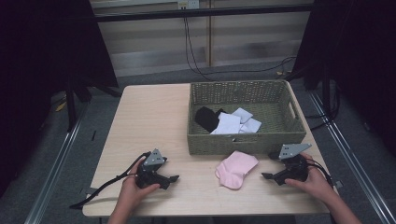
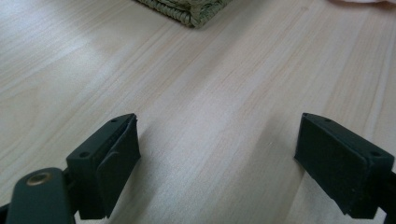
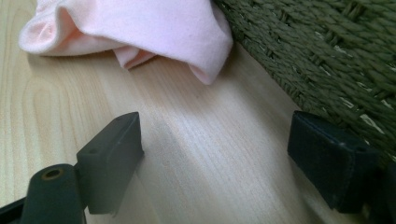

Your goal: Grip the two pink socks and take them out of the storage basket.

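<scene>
The desk is light wood and sits over a grey floor. A big woven basket stands on the far right part of the desk, and its right wall runs close to the right edge. Inside the basket lie some white cloths and one black cloth, all bunched toward the front wall. A pink sock lies flat on the desk just in front of the basket, near the front edge. In the right gripper view one end of the sock seems to touch the basket wall.

The left gripper rests low near the front edge, left of the sock. Its jaws stand wide apart with bare wood between them. The right gripper sits near the front right corner, just right of the sock. Its jaws are also wide apart and hold nothing. The basket wall is very close beside one jaw. Nothing lies between either gripper and the sock.
</scene>
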A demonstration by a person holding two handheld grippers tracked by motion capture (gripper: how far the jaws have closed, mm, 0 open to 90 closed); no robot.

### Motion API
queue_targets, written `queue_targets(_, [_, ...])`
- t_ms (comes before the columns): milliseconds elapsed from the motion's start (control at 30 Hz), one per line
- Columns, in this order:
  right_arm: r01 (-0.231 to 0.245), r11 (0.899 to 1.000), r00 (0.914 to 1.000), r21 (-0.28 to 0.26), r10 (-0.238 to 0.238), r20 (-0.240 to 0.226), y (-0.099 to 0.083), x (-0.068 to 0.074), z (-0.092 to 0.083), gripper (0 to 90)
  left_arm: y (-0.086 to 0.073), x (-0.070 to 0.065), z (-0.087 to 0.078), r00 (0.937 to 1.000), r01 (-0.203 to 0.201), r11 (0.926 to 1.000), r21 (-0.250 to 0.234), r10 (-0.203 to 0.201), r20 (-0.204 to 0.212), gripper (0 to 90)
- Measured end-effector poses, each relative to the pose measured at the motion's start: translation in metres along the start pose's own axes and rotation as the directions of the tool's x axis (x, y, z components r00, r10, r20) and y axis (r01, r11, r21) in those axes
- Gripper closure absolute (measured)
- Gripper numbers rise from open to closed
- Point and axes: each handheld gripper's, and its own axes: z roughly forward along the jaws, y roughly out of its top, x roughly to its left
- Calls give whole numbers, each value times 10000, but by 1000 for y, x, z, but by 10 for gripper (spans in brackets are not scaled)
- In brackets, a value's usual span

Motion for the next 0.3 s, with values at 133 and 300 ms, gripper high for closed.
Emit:
queue_targets(133, [-104, 9999, 9999, -2, 104, 65, 0, 0, 0, 171, 0, 0, 0, 10000, 8, 10000, -8, -8, 2, 131])
queue_targets(300, [-132, 9999, 9999, -3, 132, 101, 0, 0, 0, 168, 0, 0, 0, 10000, -1, 10000, 0, 1, 4, 130])
